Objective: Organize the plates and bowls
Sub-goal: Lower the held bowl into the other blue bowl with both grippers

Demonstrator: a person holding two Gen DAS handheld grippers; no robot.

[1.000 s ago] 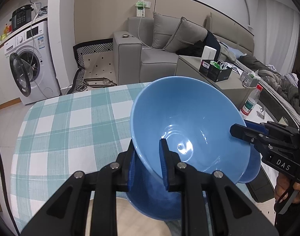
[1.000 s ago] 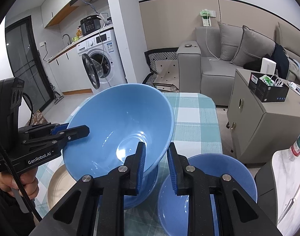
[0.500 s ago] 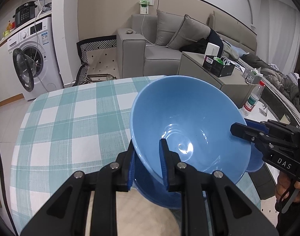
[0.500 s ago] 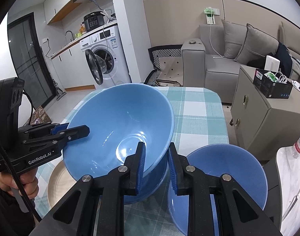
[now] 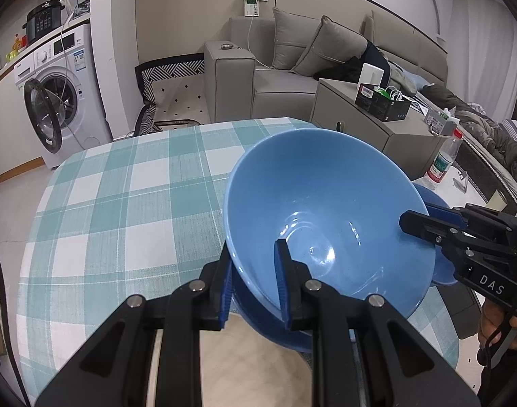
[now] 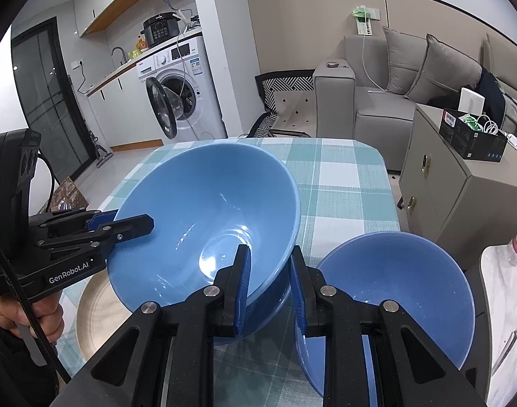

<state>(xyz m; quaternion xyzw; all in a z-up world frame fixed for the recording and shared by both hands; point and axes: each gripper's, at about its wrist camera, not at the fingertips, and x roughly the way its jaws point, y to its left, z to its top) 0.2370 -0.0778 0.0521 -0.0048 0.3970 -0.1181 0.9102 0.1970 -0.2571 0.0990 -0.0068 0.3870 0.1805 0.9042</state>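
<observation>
Two grippers hold one big blue bowl [image 5: 329,217] in the middle of both pictures. The left gripper [image 5: 255,281] is clamped on its near rim, and the right gripper [image 6: 268,285] pinches the other side. It hangs just above another blue bowl [image 6: 275,300] on the checked table [image 5: 122,203]. Next, I think, lower it straight in, then let go. A third blue bowl [image 6: 394,288] sits at lower right.

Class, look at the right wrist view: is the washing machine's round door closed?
No. The white washing machine's round glass door hangs swung open in front of its drum.
</observation>
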